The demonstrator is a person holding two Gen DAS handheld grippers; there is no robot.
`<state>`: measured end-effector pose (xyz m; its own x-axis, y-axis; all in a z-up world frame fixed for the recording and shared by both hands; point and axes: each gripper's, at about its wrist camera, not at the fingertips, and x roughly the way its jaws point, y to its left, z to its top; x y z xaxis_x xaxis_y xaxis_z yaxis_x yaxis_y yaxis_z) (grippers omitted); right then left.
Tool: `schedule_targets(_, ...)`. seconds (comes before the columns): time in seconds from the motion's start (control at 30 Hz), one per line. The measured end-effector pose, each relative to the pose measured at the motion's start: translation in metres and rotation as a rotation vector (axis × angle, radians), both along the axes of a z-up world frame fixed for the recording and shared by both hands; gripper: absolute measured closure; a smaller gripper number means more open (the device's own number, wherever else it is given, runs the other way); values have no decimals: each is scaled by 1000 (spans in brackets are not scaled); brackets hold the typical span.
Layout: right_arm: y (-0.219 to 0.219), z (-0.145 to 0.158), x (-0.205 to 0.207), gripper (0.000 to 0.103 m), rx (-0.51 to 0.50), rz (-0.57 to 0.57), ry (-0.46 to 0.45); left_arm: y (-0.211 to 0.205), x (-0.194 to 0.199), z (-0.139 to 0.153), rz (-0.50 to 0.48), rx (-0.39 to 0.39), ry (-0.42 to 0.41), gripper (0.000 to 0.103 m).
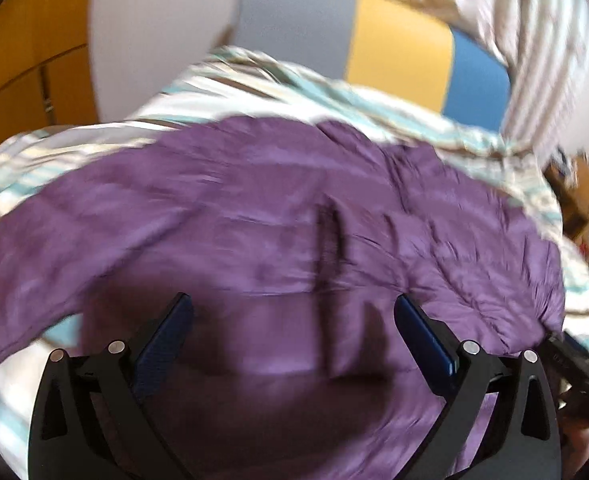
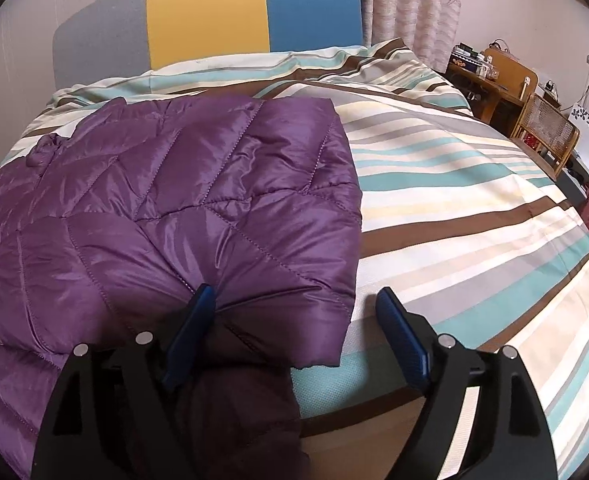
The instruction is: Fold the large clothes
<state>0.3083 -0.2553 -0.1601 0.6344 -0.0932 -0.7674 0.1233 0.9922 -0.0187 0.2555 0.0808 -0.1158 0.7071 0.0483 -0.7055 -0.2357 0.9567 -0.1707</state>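
A purple quilted puffer jacket (image 1: 278, 216) lies spread on a striped bed cover (image 1: 254, 80). My left gripper (image 1: 294, 304) is open above the jacket's middle, near a dark zipper line (image 1: 328, 248); this view is blurred. In the right wrist view the jacket (image 2: 166, 208) lies on the left of the bed cover (image 2: 454, 200), with one part folded over on top. My right gripper (image 2: 296, 296) is open at the jacket's near right corner. Its left finger (image 2: 192, 332) rests on the fabric and its right finger (image 2: 402, 340) is over the bed cover.
A headboard in grey, yellow and blue (image 2: 214, 20) stands at the far end of the bed, with curtains (image 2: 414, 8) behind. A wooden desk (image 2: 494, 84) and a wicker chair (image 2: 546, 132) stand to the right. A wooden cabinet (image 1: 26, 52) is at the left.
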Motion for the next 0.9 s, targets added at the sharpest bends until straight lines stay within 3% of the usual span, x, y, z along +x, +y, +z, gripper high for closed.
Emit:
schedule_targets(0.1,0,0,-1,19,-4,-4,-1,37,-33,14,113,-17,-65,3)
schedule_targets(0.27,1,0,-2,19,-9,-7,-2,93,-82,20,285,-20,-88,3)
schedule_targets(0.43,2,0,-3,18,-11,-7,-3,139,-129,12,443,-121,-90,3)
schedule_targets(0.67,3,1,-4,17,-17,-13,-3,168,-189,-6,586,-213,-102,3)
schedule_targets(0.9,1,2,-5,15,-11,-20,-2,202,-239,-20,801,-319,-166,3)
